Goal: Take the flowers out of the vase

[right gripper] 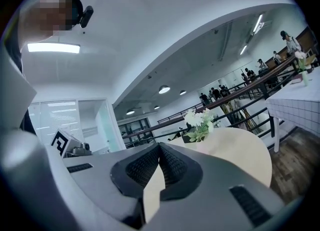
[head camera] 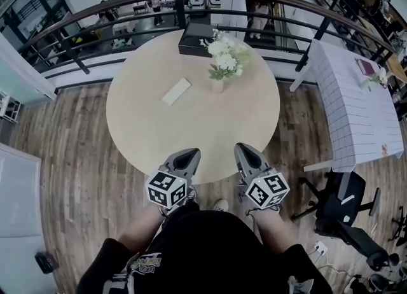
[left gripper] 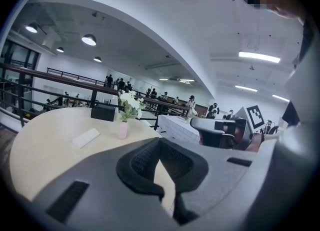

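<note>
Left gripper (head camera: 186, 159) and right gripper (head camera: 247, 154) are both closed tight and empty, side by side over the near edge of the round table (head camera: 146, 133), well apart from the vase. Farther on, a white slab (head camera: 176, 91) lies flat left of centre. Toward the far edge, the vase (head camera: 217, 85) stands upright with the flowers (head camera: 224, 57) in it, just in front of a black box (head camera: 196, 38).

Table (head camera: 146, 121): pale, smooth, matt top.
Floor (head camera: 70, 159): wood planks, low sheen.
Vase (head camera: 218, 85): smooth, pale pink, perhaps ceramic.
Left gripper (head camera: 189, 154), right gripper (head camera: 245, 149): grey matt plastic; black ribbed pads (left gripper: 142, 160).
Railing (head camera: 180, 13): dark metal bars.
</note>
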`<state>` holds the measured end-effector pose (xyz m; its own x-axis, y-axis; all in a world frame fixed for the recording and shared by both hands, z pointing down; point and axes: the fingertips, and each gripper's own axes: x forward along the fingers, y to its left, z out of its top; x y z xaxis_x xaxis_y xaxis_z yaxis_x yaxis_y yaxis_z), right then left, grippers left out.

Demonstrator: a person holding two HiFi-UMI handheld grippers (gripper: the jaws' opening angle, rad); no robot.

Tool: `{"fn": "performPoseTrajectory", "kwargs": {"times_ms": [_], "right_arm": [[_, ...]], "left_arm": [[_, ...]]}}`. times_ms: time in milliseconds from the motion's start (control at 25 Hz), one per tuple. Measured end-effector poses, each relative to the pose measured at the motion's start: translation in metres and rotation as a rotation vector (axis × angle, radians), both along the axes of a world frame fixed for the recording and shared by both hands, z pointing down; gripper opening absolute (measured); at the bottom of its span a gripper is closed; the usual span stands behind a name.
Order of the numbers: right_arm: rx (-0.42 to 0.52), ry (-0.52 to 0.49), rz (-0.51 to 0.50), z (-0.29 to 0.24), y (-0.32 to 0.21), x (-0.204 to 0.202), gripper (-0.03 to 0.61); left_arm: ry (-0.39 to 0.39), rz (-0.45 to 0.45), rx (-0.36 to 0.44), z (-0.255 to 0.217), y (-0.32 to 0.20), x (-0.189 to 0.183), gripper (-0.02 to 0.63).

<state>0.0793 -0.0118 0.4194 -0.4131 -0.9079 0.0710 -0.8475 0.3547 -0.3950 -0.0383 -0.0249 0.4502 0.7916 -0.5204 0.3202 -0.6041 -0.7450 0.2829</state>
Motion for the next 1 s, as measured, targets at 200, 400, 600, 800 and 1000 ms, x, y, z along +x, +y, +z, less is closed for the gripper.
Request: {"fn": "performPoseTrajectory", "kwargs": {"times_ms": [200, 400, 600, 800, 1000], "right_arm": [[-0.007, 0.012, 0.040, 0.002, -0.025, -0.013, 0.021], [-0.020, 0.024, 0.083, 0.009, -0.050, -0.019, 0.021], [-0.027, 0.029, 0.126, 0.008, -0.071, -0.028, 0.021], [-0.020, 0.036, 0.167, 0.009, -0.085, -0.034, 0.021], [-0.019, 0.037, 0.190, 0.014, -0.094, -0.041, 0.021]], "left_arm": [[0.002, 0.035, 0.001, 0.004, -0.031, -0.013, 0.006], [0.009, 0.058, -0.008, 0.012, -0.063, -0.021, 0.007], [0.013, 0.084, -0.018, 0.016, -0.088, -0.029, 0.006], [0.018, 0.121, -0.011, 0.020, -0.105, -0.034, 0.006], [0.012, 0.134, -0.007, 0.028, -0.119, -0.041, 0.007]]}}
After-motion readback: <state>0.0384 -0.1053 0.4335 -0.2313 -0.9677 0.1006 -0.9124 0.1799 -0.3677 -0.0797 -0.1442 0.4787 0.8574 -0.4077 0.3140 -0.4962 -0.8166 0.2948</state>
